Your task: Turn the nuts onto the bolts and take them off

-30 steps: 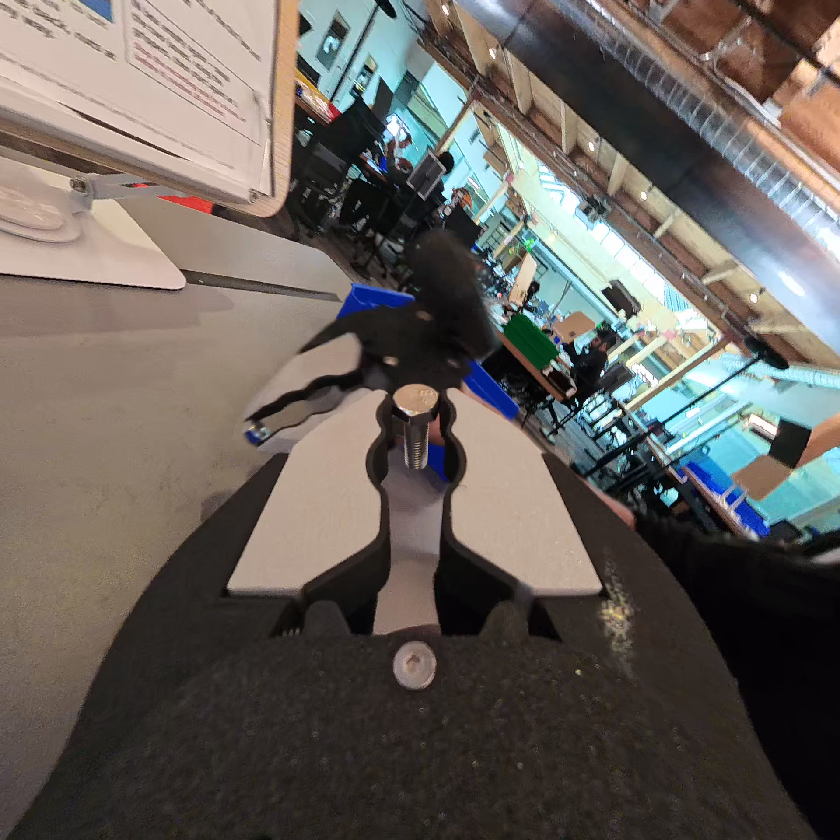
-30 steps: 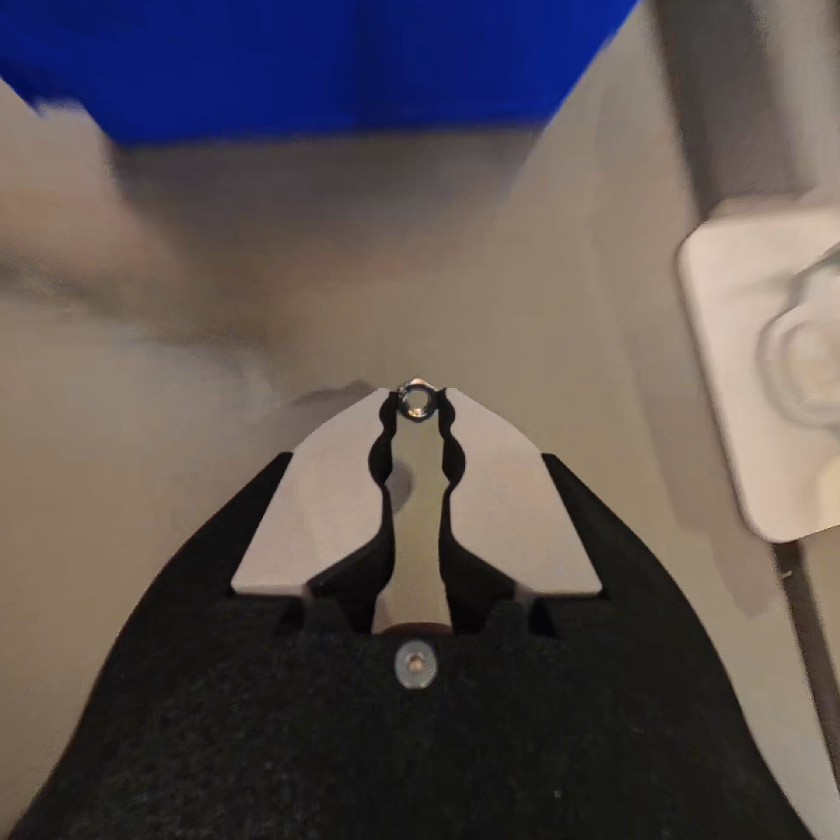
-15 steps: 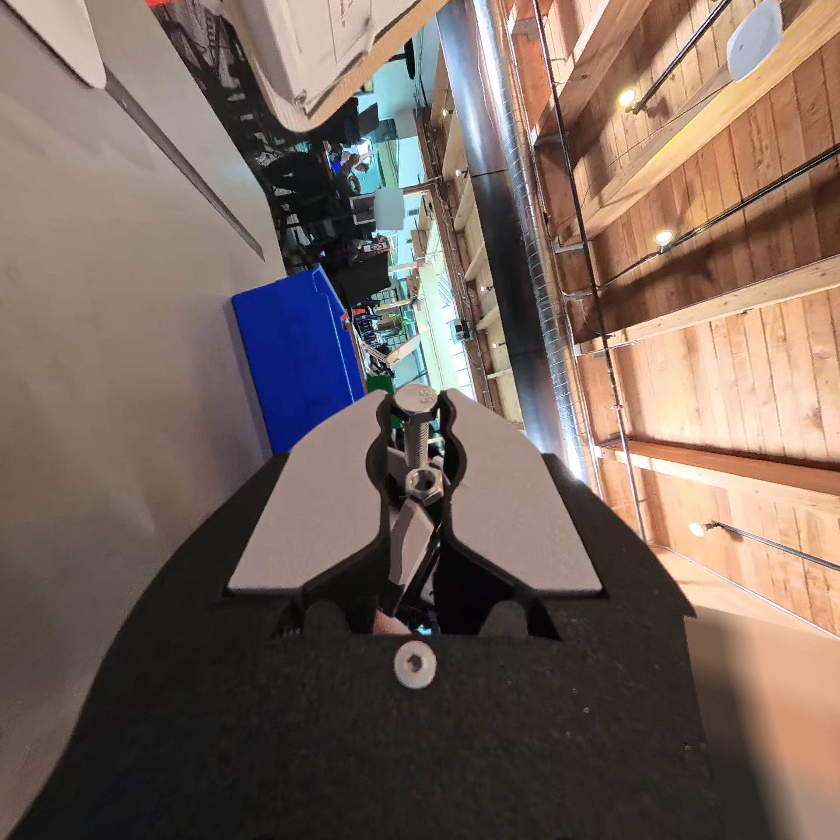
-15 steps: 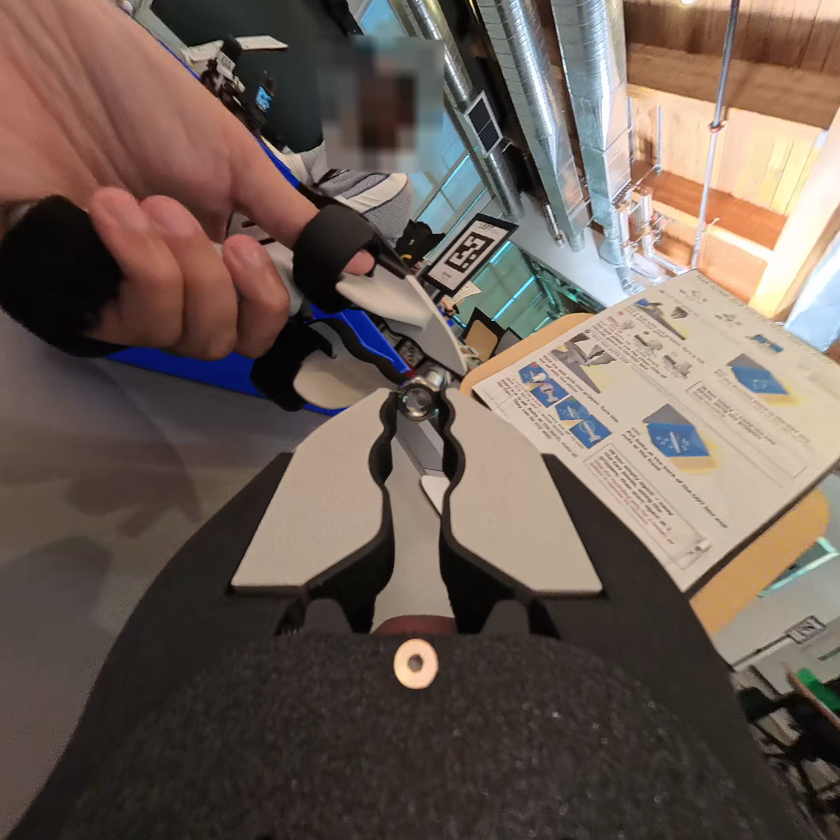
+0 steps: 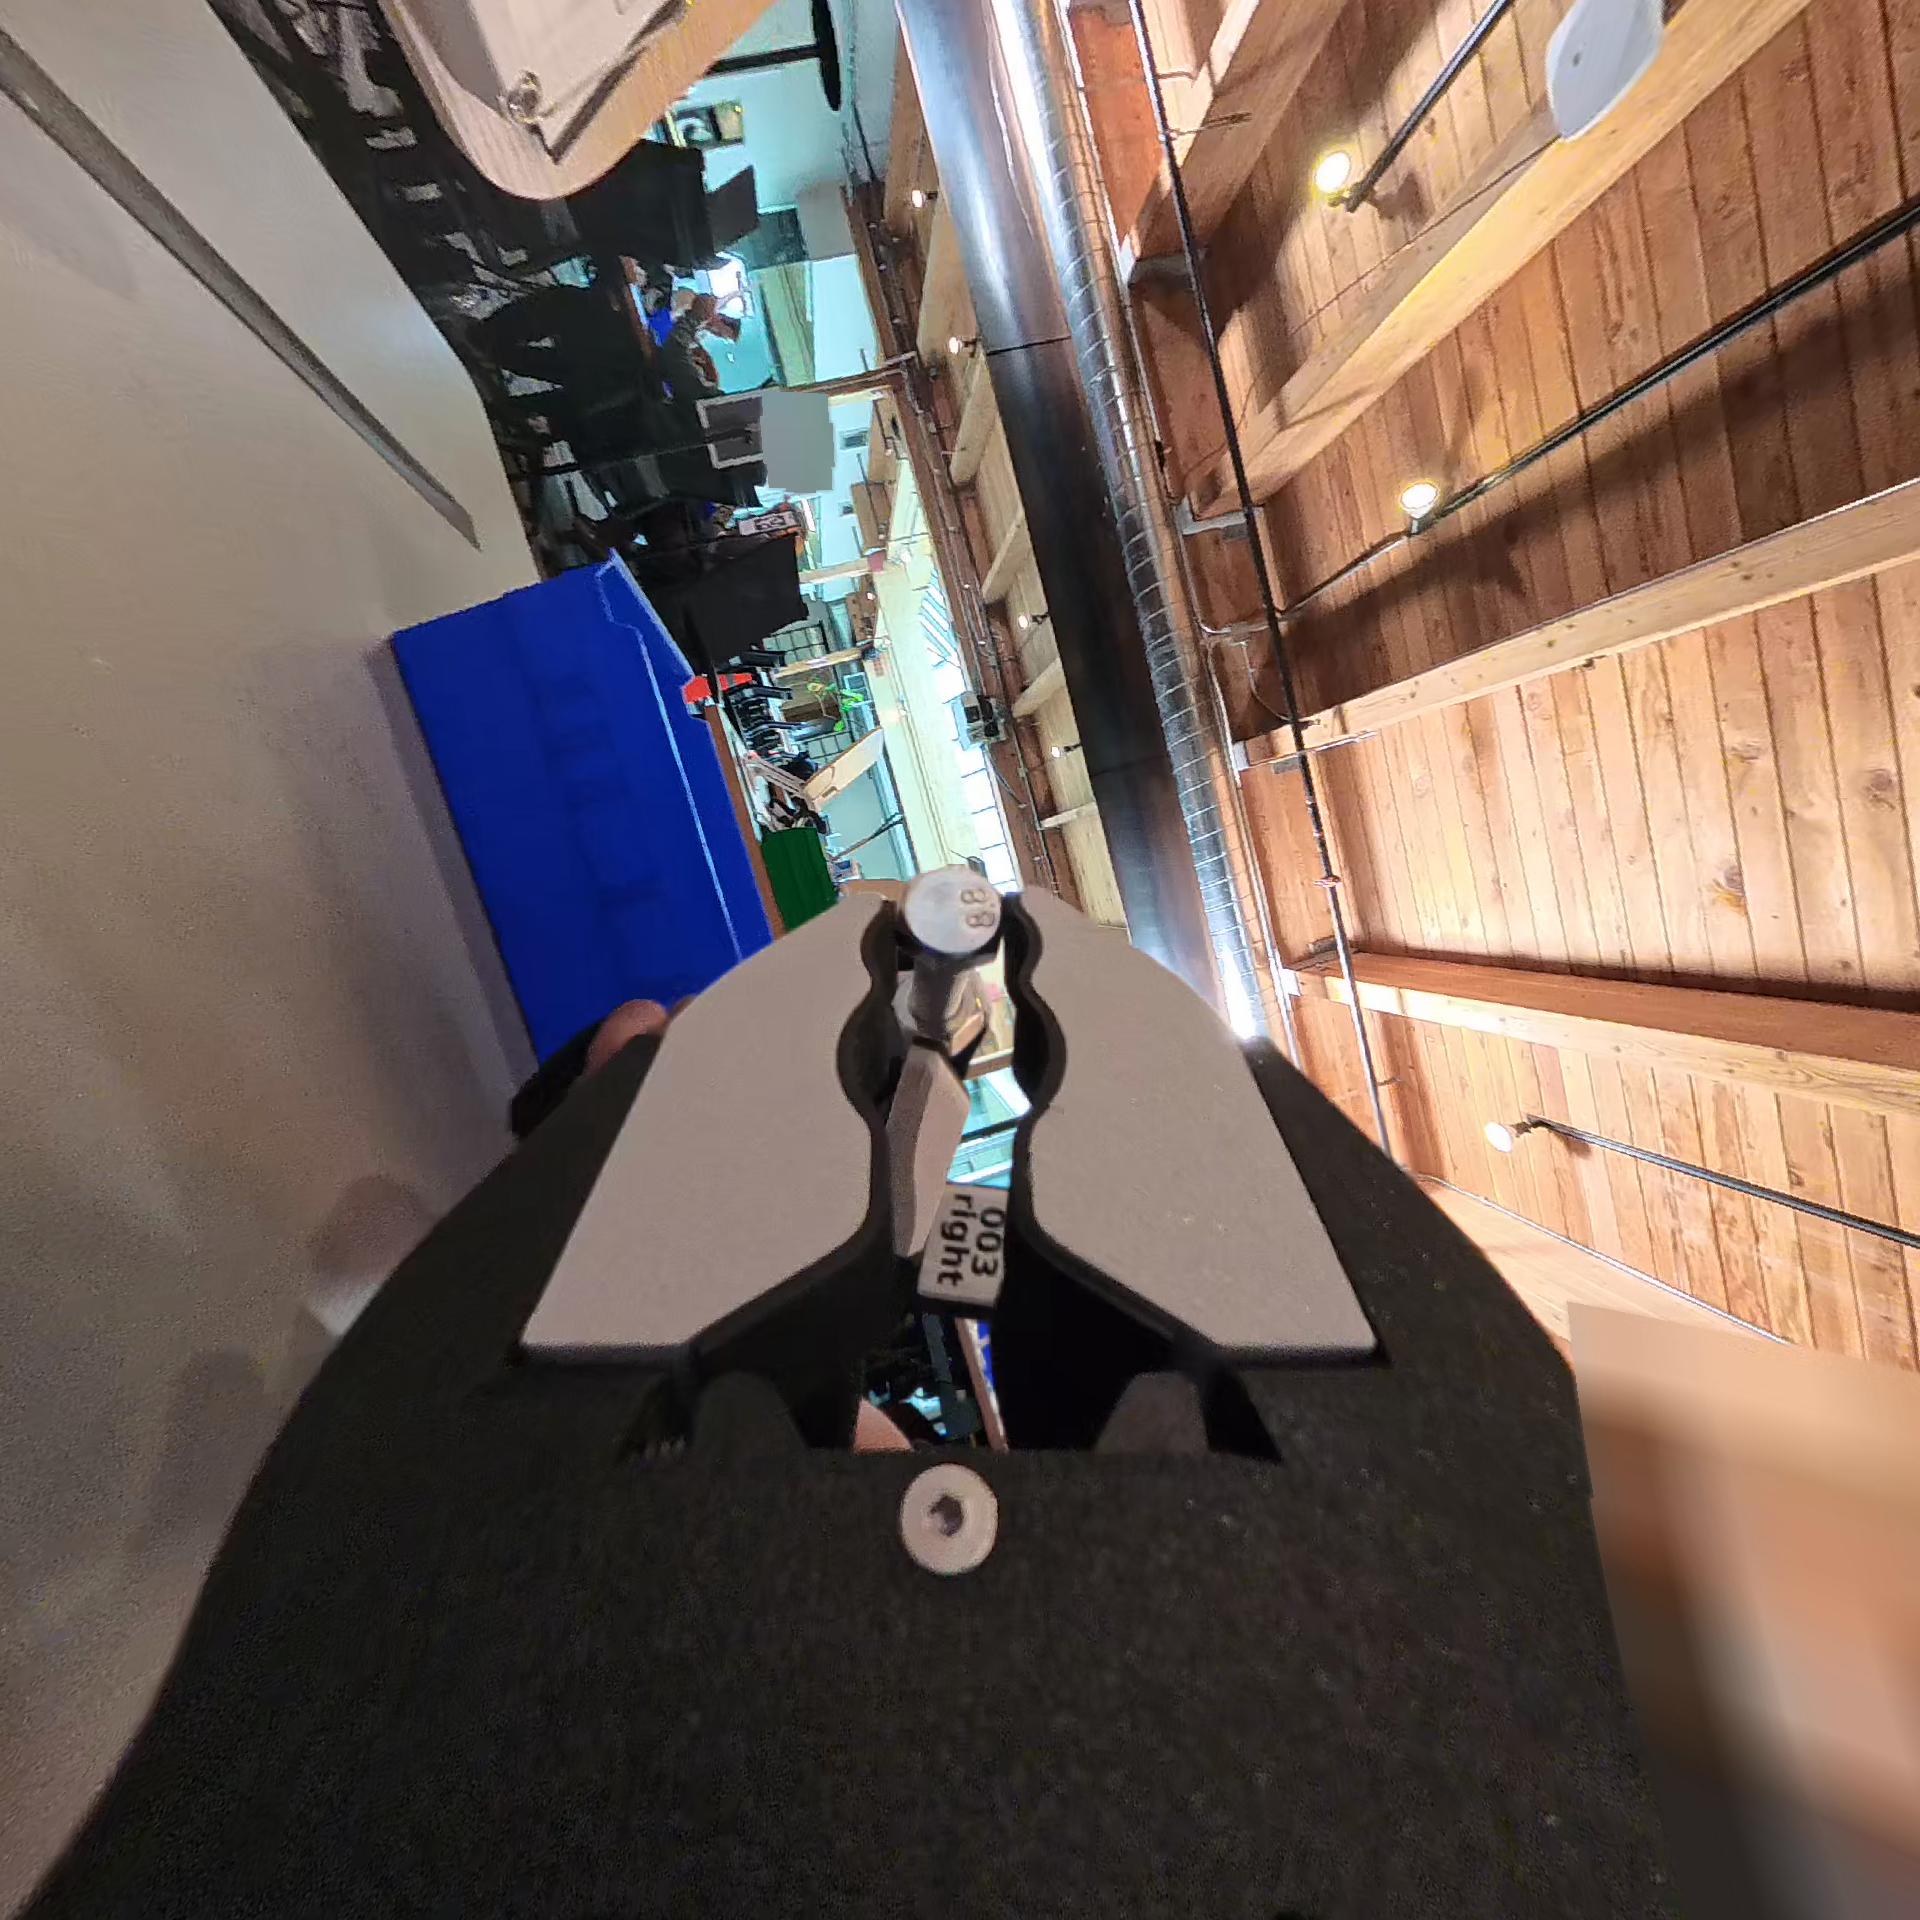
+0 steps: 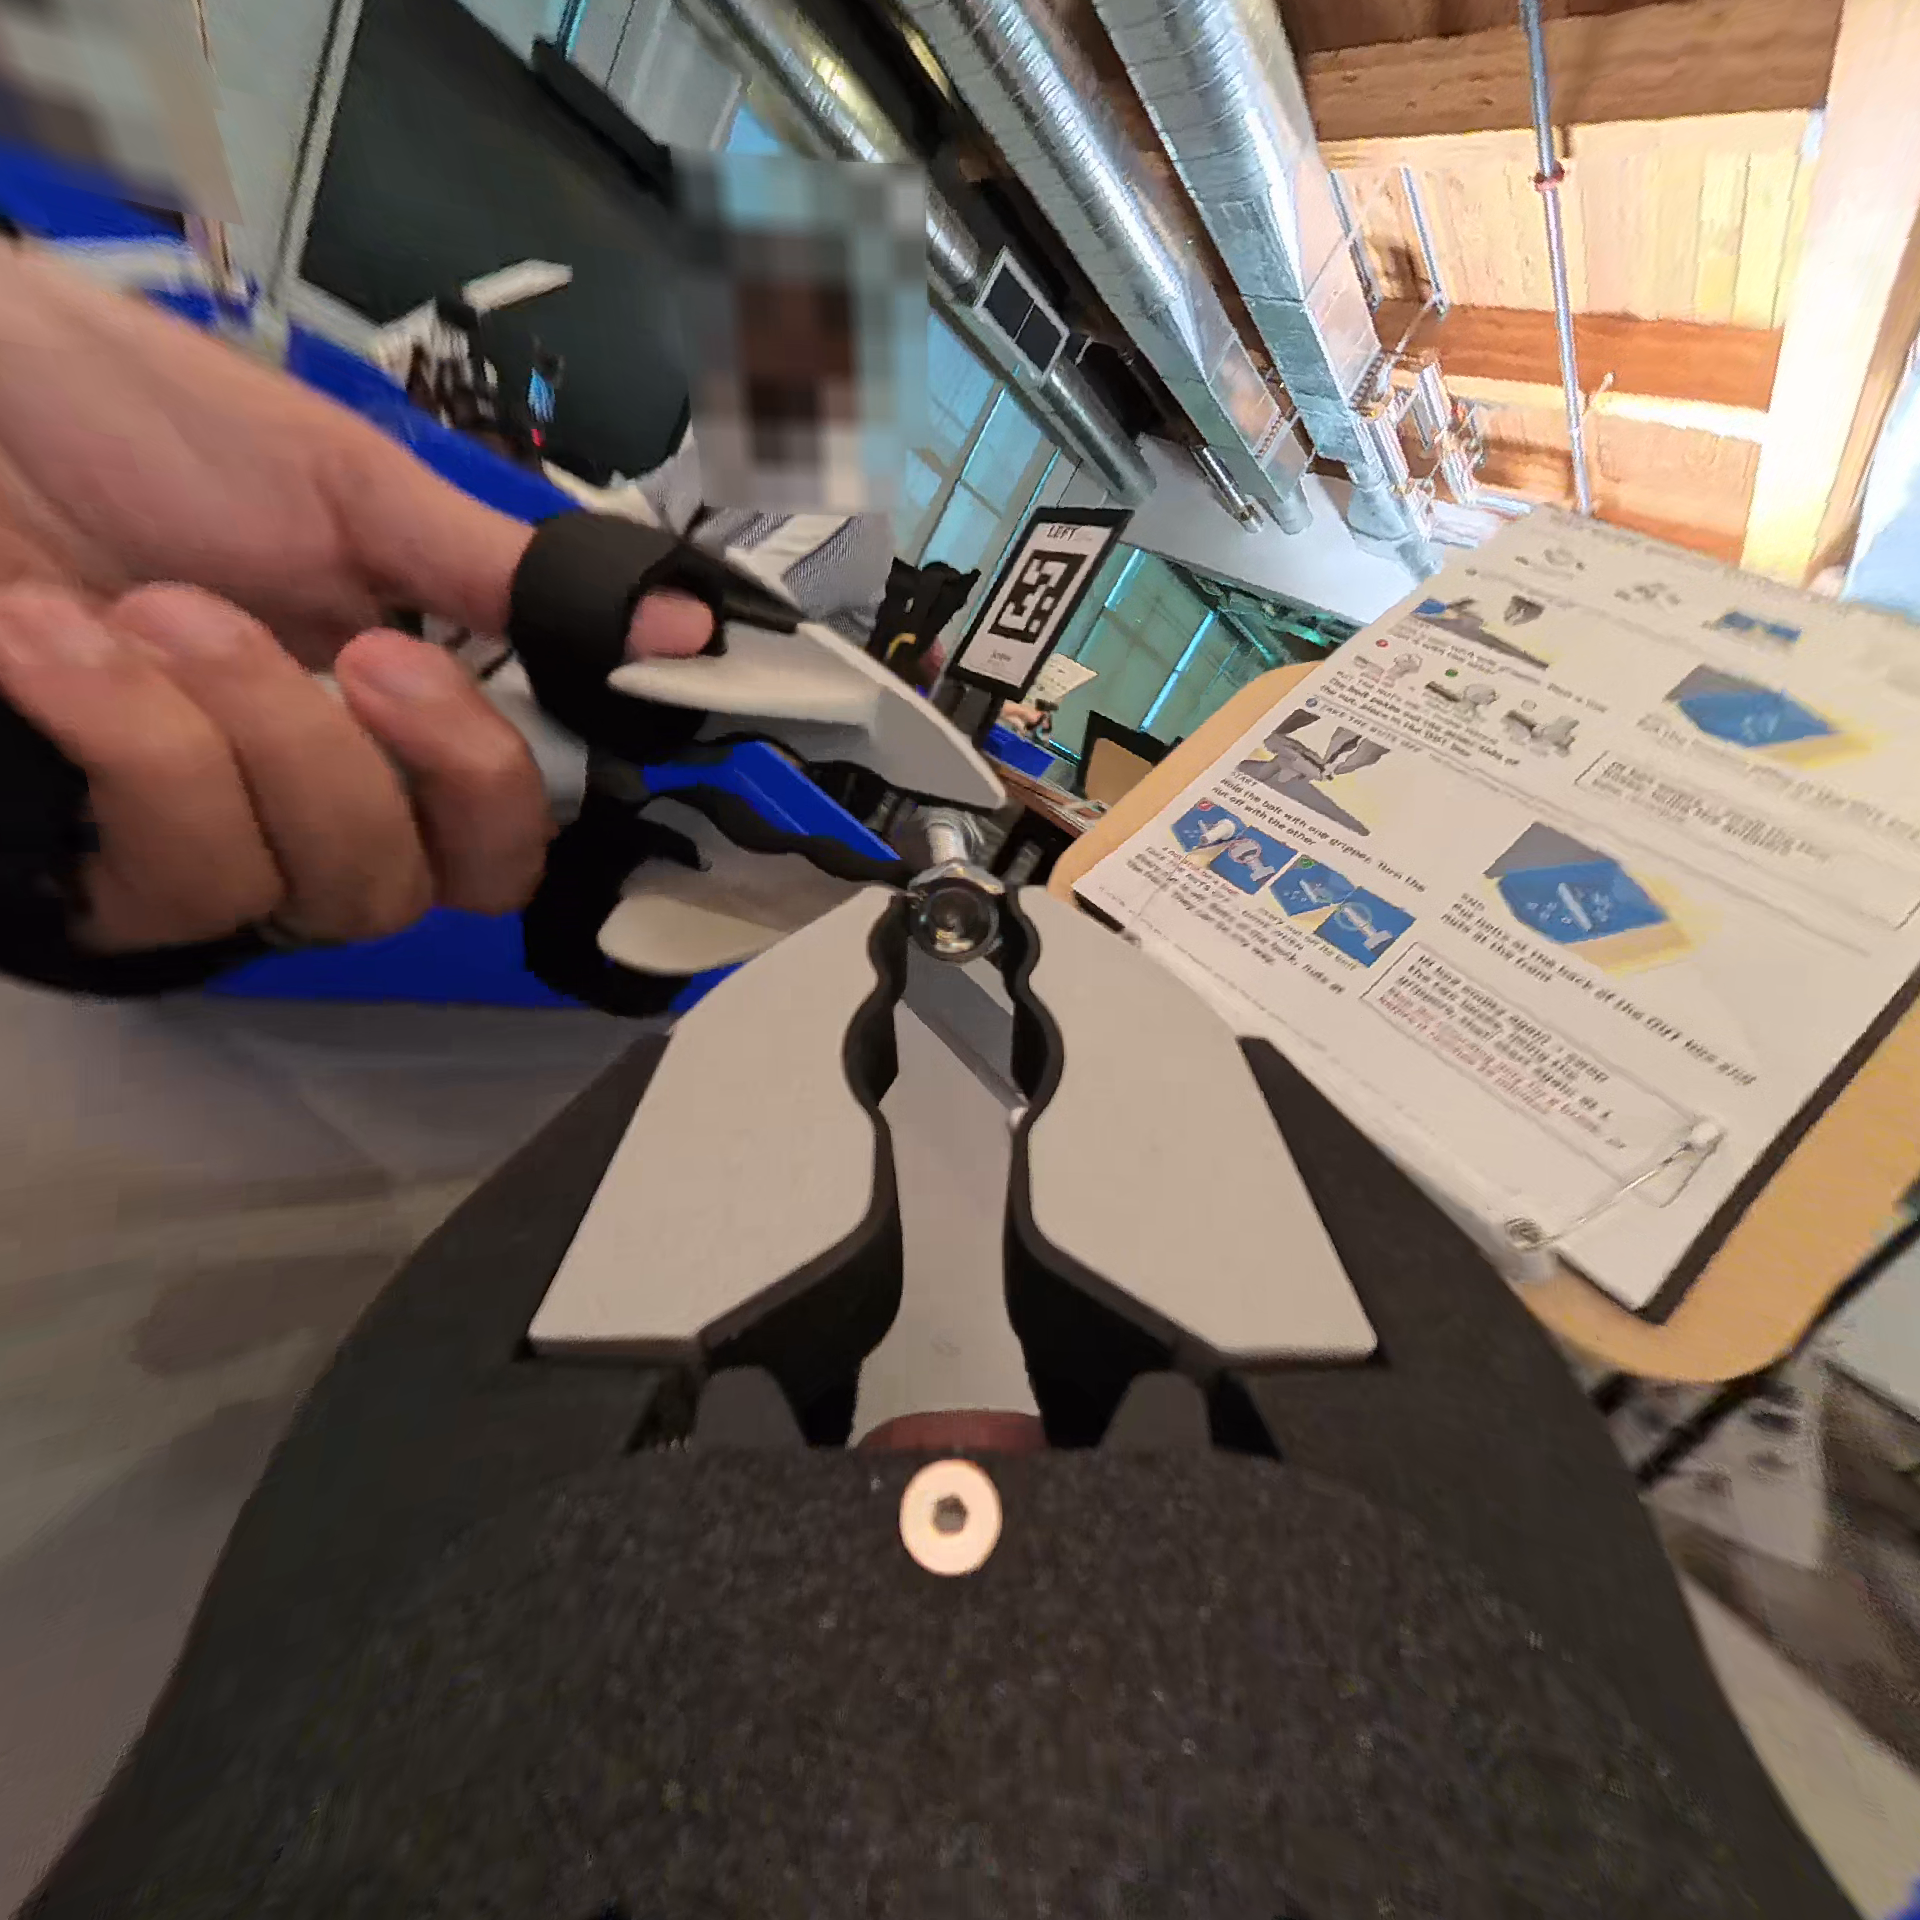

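Note:
My left gripper (image 5: 951, 930) is shut on a steel hex bolt (image 5: 948, 930) by its head, shank pointing back toward the camera. My right gripper (image 6: 951, 914) is shut on a steel nut (image 6: 951, 916) at its tips. In the right wrist view the nut sits on the end of the bolt's threaded shank (image 6: 940, 831), which comes from the left gripper (image 6: 810, 717) held by a hand (image 6: 239, 644). In the left wrist view the right gripper's finger (image 5: 925, 1132) meets the bolt's shank from below. Both grippers are raised above the table.
A blue bin (image 5: 582, 790) stands on the grey table (image 5: 156, 727); it also shows behind the hand (image 6: 436, 956). An instruction sheet on a wooden board (image 6: 1538, 883) stands to the right. The ceiling and a workshop fill the background. Both grippers' tips are close together, under 4 cm apart.
Both grippers lifted from the table and tilted up. The right gripper brought the nut to the bolt's shank end, and the two have drawn closer together.

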Action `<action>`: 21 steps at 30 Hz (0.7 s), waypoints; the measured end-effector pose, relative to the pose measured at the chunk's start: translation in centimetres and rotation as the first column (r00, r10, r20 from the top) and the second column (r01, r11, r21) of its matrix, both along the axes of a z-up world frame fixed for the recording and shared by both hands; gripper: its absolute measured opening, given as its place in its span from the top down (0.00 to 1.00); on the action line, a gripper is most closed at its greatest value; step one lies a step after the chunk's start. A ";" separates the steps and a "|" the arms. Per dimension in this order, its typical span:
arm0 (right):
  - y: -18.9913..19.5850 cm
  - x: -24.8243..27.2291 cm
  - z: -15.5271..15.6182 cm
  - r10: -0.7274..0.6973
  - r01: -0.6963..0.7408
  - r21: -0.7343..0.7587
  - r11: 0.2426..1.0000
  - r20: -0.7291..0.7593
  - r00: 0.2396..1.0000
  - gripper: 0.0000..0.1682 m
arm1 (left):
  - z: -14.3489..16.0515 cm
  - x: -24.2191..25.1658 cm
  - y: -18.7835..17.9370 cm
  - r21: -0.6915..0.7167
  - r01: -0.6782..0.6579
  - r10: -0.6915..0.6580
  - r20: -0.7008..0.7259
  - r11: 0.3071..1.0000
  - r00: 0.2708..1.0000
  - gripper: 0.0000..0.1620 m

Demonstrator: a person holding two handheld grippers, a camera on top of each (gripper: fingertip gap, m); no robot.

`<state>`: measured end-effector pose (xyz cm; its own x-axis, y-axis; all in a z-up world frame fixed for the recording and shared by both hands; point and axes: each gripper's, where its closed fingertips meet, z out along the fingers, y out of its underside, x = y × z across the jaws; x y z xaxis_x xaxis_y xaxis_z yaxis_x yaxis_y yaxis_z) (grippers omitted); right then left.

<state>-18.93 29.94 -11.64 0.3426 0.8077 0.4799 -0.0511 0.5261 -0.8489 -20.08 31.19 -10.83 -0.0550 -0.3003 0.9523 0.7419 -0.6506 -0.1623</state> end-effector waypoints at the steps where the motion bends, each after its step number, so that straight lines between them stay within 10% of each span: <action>1: 0.0 0.1 0.2 0.031 -0.033 -0.061 0.998 -0.033 0.999 0.90 | 0.1 0.1 -0.1 0.003 0.003 -0.003 0.010 1.000 1.000 0.89; 8: -0.2 0.7 1.5 0.221 -0.324 -0.420 0.847 -0.276 0.935 0.90 | 1.6 0.8 -0.4 0.102 0.006 -0.009 0.022 0.995 1.000 0.89; 21: -0.6 1.6 3.6 0.298 -0.620 -0.723 0.304 -0.546 0.783 0.89 | 3.6 2.0 -1.4 0.331 0.067 0.009 -0.224 0.941 0.975 0.89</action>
